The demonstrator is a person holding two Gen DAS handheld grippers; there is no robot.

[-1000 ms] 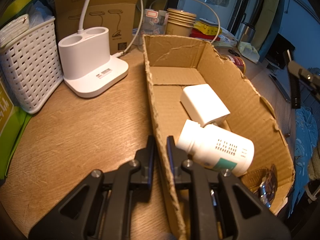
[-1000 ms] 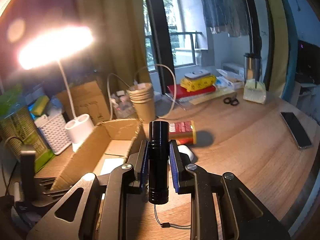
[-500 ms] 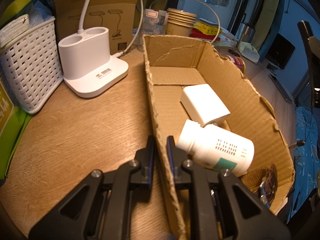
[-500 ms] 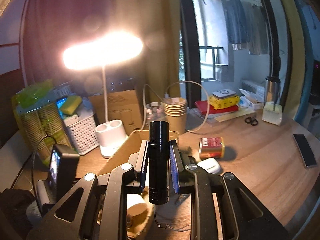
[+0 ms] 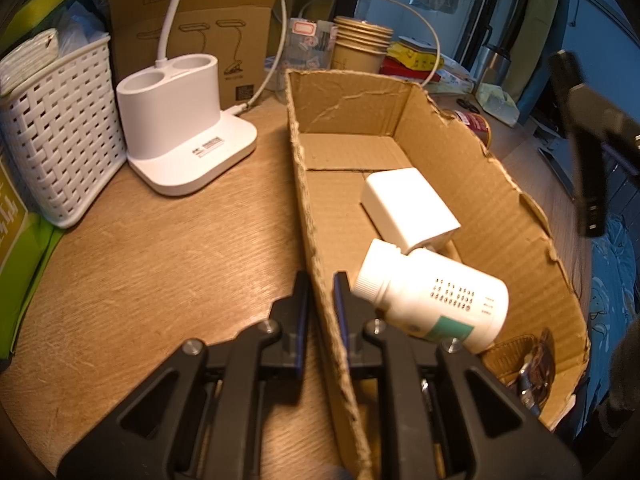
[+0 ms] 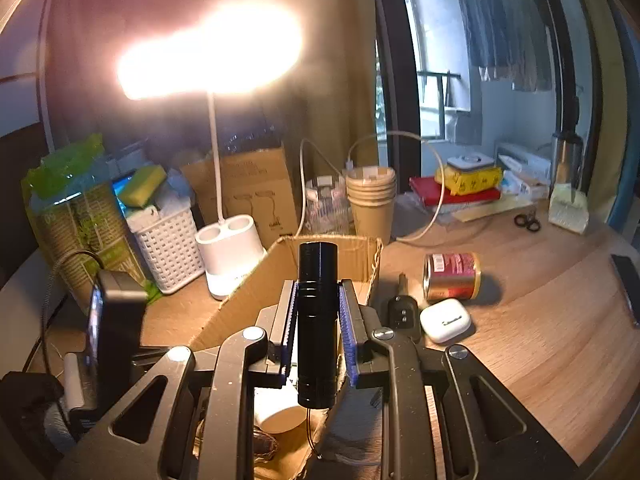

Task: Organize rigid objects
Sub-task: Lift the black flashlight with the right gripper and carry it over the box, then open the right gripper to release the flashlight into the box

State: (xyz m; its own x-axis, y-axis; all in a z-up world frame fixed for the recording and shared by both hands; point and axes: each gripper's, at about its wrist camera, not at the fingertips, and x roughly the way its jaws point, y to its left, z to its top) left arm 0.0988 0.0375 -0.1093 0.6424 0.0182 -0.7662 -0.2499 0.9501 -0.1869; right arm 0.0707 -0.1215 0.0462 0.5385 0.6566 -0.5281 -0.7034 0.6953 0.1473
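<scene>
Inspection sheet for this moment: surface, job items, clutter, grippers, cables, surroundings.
Surface: wooden table.
Job's things: cardboard box holds white box and pill bottle; red can, earbud case and car key lie outside.
Clutter: white basket, paper cups.
Grippers: left gripper shut on box wall; right gripper shut on black flashlight.
Cables: white cable.
Surroundings: lit lamp, window.

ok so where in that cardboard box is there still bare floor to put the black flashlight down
The cardboard box has bare floor at its far end, between the back wall and the white block. The near end is crowded: the white bottle lies against the block, with a brown item in the corner. The right gripper holds the flashlight.
</scene>
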